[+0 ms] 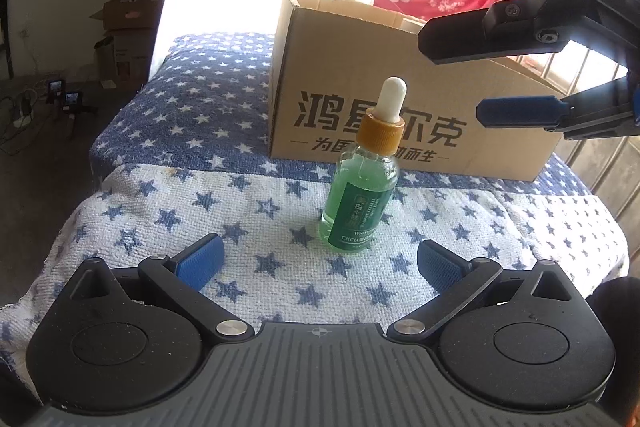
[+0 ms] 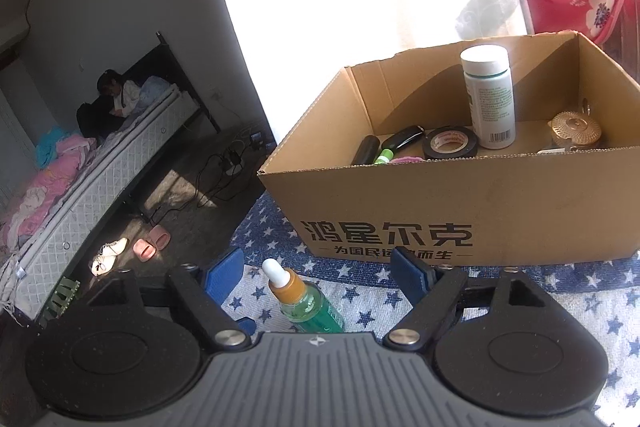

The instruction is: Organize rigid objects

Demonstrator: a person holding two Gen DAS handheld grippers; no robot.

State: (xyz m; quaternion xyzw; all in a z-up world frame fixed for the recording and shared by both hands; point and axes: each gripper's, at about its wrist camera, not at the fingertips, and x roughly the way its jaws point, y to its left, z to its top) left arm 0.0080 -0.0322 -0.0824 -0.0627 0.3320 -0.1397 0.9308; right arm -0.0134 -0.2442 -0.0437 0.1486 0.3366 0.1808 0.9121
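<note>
While the dropper bottle [image 1: 362, 171] stands upright on the star cloth [image 1: 160, 211] before the box [image 2: 480, 203] | left gripper [image 1: 318, 263] spread, nearer (bottle dead ahead) | right gripper [image 2: 320, 275] spread, holding nothing

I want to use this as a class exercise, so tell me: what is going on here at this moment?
A person holding a gripper in each hand is sorting small items into a cardboard box on a star-patterned cloth. A green dropper bottle stands upright in front of the box, held by neither. The right gripper is open above it, and the left gripper is open and empty. Inside the box are a white bottle, a roll of black tape and other small things.
</note>
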